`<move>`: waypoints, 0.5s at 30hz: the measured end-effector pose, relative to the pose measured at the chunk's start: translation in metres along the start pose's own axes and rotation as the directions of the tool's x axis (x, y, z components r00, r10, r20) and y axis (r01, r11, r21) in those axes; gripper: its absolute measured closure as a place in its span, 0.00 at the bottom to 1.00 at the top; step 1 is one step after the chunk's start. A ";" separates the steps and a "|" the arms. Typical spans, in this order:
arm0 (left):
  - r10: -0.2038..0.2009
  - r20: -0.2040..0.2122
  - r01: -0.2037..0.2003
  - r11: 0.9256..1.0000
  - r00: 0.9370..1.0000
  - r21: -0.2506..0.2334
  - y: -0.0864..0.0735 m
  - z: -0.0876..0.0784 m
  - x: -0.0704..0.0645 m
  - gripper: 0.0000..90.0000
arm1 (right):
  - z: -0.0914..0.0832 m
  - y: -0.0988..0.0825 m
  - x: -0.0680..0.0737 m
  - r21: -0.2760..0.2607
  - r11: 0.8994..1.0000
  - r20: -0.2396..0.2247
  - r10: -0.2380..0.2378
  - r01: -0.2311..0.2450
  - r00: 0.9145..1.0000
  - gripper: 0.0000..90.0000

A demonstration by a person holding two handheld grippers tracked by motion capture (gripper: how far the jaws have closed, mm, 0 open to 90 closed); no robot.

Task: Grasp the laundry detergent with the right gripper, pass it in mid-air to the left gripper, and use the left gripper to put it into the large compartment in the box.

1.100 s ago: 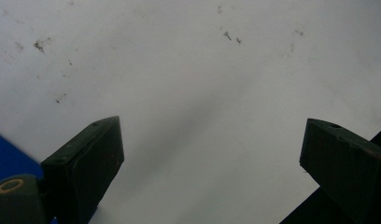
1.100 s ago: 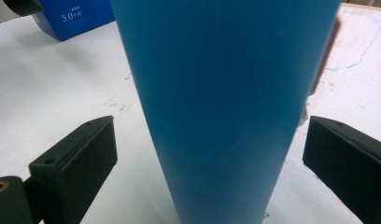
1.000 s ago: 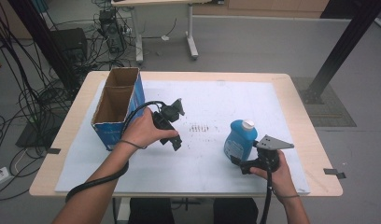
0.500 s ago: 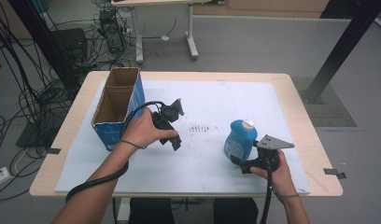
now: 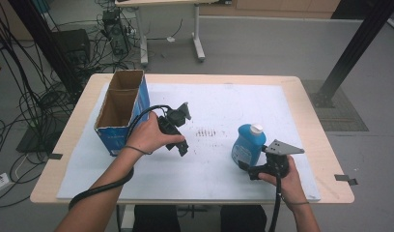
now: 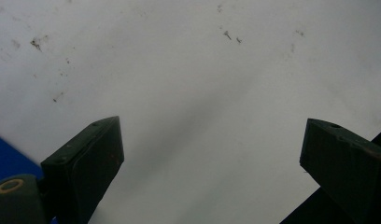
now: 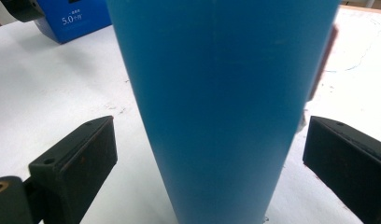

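Where frame crops it, blue bottle (image 7: 221,107) base unseen, cap too.

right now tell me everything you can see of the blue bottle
The blue bottle stands upright on the white sheet toward the table's right side. It looks like smooth, glossy plastic, with a rounded shoulder, a white cap and a pale label on its front. In the right gripper view its body rises between the two black jaws, which stand open with a gap on each side. The right gripper sits at its base, not yet closed on it.
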State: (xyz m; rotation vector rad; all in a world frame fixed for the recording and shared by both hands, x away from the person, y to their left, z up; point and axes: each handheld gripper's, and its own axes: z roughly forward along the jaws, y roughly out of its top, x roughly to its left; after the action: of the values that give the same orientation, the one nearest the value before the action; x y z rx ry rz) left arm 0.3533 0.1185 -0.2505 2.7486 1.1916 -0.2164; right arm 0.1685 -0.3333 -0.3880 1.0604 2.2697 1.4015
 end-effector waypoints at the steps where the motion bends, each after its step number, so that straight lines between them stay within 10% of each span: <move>1: -0.001 0.000 0.001 1.000 1.000 0.000 0.000 0.000 0.000 0.07 | 0.000 0.000 0.000 0.000 1.000 0.000 0.002 -0.002 1.000 0.03; 15: -0.001 0.005 0.001 1.000 1.000 0.009 0.001 0.001 0.001 0.07 | 0.002 -0.003 0.000 -0.003 1.000 0.002 0.012 -0.012 1.000 0.03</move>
State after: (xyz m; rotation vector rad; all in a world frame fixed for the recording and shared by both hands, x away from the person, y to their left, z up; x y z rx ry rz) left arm 0.3545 0.1180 -0.2518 2.7535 1.1943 -0.2295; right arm 0.1683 -0.3327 -0.3915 1.0755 2.2630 1.4077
